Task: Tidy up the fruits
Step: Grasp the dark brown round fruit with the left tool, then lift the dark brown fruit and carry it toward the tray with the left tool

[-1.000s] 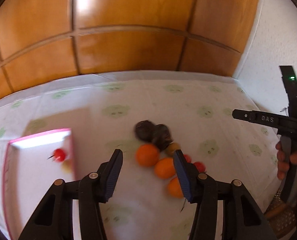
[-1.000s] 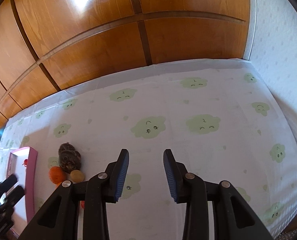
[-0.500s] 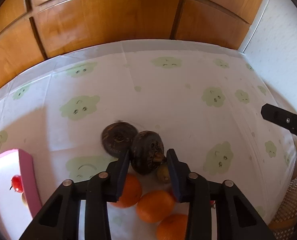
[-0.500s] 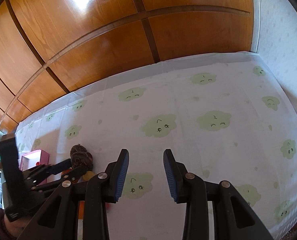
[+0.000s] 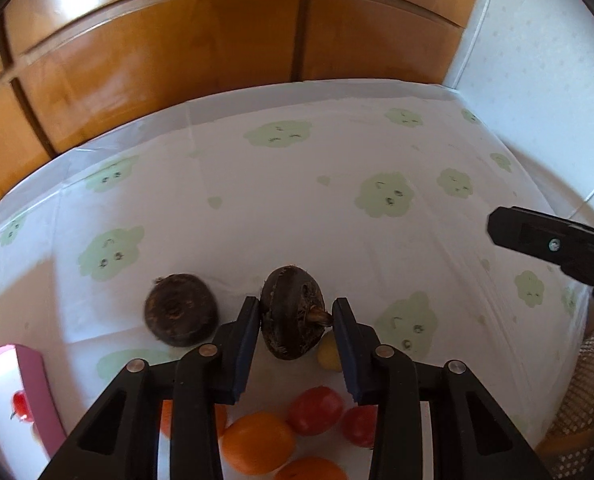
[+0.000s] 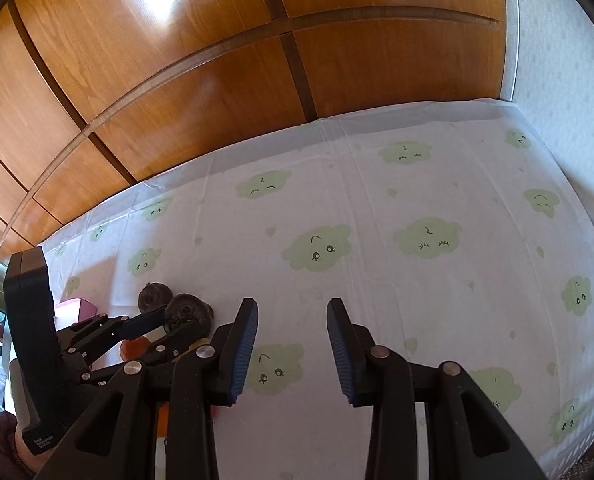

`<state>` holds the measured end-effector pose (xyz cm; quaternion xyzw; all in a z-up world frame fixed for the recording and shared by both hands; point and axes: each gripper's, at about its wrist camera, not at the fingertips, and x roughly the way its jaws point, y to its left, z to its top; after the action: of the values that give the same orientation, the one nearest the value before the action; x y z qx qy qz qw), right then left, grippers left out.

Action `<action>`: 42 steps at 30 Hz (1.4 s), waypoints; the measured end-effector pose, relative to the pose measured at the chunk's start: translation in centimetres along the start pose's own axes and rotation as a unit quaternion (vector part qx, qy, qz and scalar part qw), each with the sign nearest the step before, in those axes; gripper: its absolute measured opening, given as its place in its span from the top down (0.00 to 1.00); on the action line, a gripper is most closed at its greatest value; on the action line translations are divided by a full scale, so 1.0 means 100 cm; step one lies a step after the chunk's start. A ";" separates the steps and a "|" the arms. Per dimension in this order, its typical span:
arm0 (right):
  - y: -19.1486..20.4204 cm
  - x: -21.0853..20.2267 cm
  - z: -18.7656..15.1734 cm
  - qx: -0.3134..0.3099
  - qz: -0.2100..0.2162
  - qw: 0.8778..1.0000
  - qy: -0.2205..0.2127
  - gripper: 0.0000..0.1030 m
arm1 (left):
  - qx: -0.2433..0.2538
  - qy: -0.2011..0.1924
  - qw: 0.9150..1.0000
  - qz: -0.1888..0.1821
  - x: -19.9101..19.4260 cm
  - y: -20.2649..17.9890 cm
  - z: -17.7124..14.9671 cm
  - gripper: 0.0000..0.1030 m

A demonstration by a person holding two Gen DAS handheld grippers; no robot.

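Left tongs (image 5: 293, 316) close on a dark fruit (image 5: 293, 312); right tongs (image 6: 291, 320) wait with nothing between them.

The cloud-print desk (image 5: 297, 184) lies bare toward the wooden panels (image 5: 177, 52), giving wide room to lift away; the pink tray (image 5: 37, 392), holding a small red fruit (image 5: 20, 404), sits at the left edge. The held fruit is round and appears pinched near its sides, so it could slip or roll out. A second dark fruit (image 5: 181, 310) lies just left, with oranges (image 5: 257, 440), red fruits (image 5: 317, 410) and a small yellow fruit (image 5: 329, 356) close below, easily nudged.
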<state>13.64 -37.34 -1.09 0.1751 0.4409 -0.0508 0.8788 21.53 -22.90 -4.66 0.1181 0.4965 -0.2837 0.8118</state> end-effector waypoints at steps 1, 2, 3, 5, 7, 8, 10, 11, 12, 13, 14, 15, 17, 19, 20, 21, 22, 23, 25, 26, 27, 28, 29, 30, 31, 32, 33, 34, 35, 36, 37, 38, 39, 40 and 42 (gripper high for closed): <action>0.000 0.000 0.000 0.000 0.000 1.000 0.001 0.65 | 0.006 0.001 1.000 0.004 0.001 -0.002 0.001 0.63; 0.000 0.001 0.000 0.000 -0.001 1.000 0.002 0.65 | 0.009 0.004 1.000 0.007 0.004 -0.004 0.003 0.62; -0.001 0.001 0.001 0.000 -0.002 1.000 0.002 0.65 | 0.013 0.006 1.000 0.007 0.007 -0.007 0.004 0.62; -0.002 0.002 0.001 0.002 -0.007 1.000 0.006 0.65 | 0.019 0.013 1.000 0.003 0.011 -0.012 0.005 0.65; -0.005 0.003 0.000 0.006 -0.007 1.000 0.009 0.65 | 0.025 0.009 1.000 0.004 0.012 -0.018 0.005 0.65; -0.006 0.004 0.001 0.009 -0.007 1.000 0.010 0.65 | 0.026 0.006 1.000 0.003 0.011 -0.020 0.005 0.66; -0.007 0.004 0.001 0.010 -0.009 1.000 0.010 0.65 | 0.031 0.001 1.000 0.001 0.010 -0.025 0.003 0.66; -0.008 0.004 0.001 0.010 -0.011 1.000 0.009 0.65 | 0.036 -0.004 0.999 0.001 0.008 -0.028 0.003 0.66; -0.008 0.004 0.001 0.011 -0.013 1.000 0.008 0.65 | 0.038 -0.010 0.999 0.000 0.006 -0.029 0.002 0.66; -0.010 0.004 0.002 0.013 -0.015 1.000 0.008 0.65 | 0.036 -0.019 0.999 -0.005 0.001 -0.030 0.002 0.66; -0.012 0.004 0.002 0.017 -0.017 1.000 0.007 0.65 | 0.031 -0.028 0.999 -0.010 -0.006 -0.031 0.002 0.66; -0.015 0.004 0.002 0.024 -0.018 1.000 0.005 0.65 | 0.026 -0.036 0.999 -0.013 -0.012 -0.029 0.002 0.66; -0.019 0.003 0.003 0.033 -0.017 0.999 0.006 0.65 | 0.014 -0.057 0.998 -0.022 -0.029 -0.024 0.000 0.66; -0.021 0.004 0.003 0.036 -0.016 0.999 0.008 0.65 | -0.005 -0.077 0.997 -0.024 -0.051 -0.015 -0.004 0.66; -0.021 0.004 0.003 0.036 -0.016 0.999 0.010 0.65 | -0.018 -0.089 0.996 -0.025 -0.065 -0.008 -0.010 0.66; -0.021 0.005 0.002 0.035 -0.018 0.999 0.012 0.65 | -0.028 -0.097 0.995 -0.022 -0.074 -0.002 -0.015 0.66; -0.020 0.006 0.002 0.033 -0.020 0.999 0.013 0.65 | -0.037 -0.102 0.994 -0.017 -0.084 0.004 -0.023 0.66; -0.019 0.007 0.002 0.030 -0.021 0.999 0.015 0.65 | -0.049 -0.109 0.993 -0.013 -0.095 0.012 -0.033 0.66; -0.018 0.008 0.001 0.025 -0.023 0.999 0.017 0.65 | -0.067 -0.109 0.992 0.002 -0.108 0.024 -0.055 0.66; -0.017 0.009 0.001 0.022 -0.024 0.999 0.020 0.65 | -0.071 -0.109 0.991 0.013 -0.111 0.028 -0.066 0.66; -0.017 0.010 0.000 0.021 -0.025 0.999 0.023 0.65 | -0.076 -0.106 0.991 0.026 -0.114 0.033 -0.082 0.66; -0.017 0.011 0.000 0.021 -0.026 0.999 0.024 0.65 | -0.081 -0.099 0.991 0.032 -0.114 0.033 -0.093 0.66; -0.018 0.011 -0.001 0.020 -0.026 0.999 0.026 0.65 | -0.086 -0.093 0.991 0.035 -0.115 0.035 -0.107 0.66; -0.018 0.012 -0.002 0.020 -0.025 0.999 0.028 0.65 | -0.093 -0.084 0.991 0.039 -0.112 0.036 -0.122 0.66; -0.018 0.013 -0.002 0.021 -0.025 0.999 0.031 0.65 | -0.097 -0.077 0.991 0.045 -0.110 0.036 -0.133 0.66; -0.018 0.014 -0.003 0.022 -0.024 0.999 0.033 0.65 | -0.101 -0.070 0.991 0.050 -0.106 0.036 -0.144 0.66; -0.019 0.015 -0.004 0.022 -0.023 0.999 0.036 0.65 | -0.103 -0.062 0.991 0.051 -0.102 0.035 -0.152 0.66; -0.019 0.016 -0.005 0.023 -0.022 0.999 0.039 0.65 | -0.107 -0.054 0.991 0.051 -0.097 0.034 -0.162 0.66; -0.019 0.017 -0.005 0.024 -0.018 0.999 0.043 0.65 | -0.113 -0.047 0.991 0.051 -0.095 0.035 -0.170 0.66; -0.020 0.018 -0.006 0.028 -0.003 0.998 0.049 0.65 | -0.115 -0.055 0.990 0.055 -0.092 0.033 -0.176 0.66; -0.019 0.020 -0.007 0.031 0.013 0.998 0.055 0.65 | -0.112 -0.067 0.990 0.057 -0.094 0.031 -0.179 0.66; -0.016 0.022 -0.008 0.030 0.035 0.997 0.064 0.65 | -0.109 -0.067 0.990 0.061 -0.095 0.028 -0.179 0.66; -0.014 0.024 -0.009 0.027 0.047 0.996 0.071 0.65 | -0.106 -0.070 0.990 0.063 -0.095 0.027 -0.179 0.66; -0.009 0.027 -0.011 0.021 0.065 0.994 0.081 0.65 | -0.103 -0.070 0.990 0.060 -0.094 0.026 -0.179 0.66; 0.002 0.031 -0.014 0.003 0.096 0.990 0.099 0.66 | -0.111 -0.073 0.990 0.054 -0.093 0.030 -0.180 0.65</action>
<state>14.50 -36.40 -4.27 0.2239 0.5065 0.0503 0.8311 6.77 -8.73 -5.38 0.0332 0.4570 -0.1903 0.8682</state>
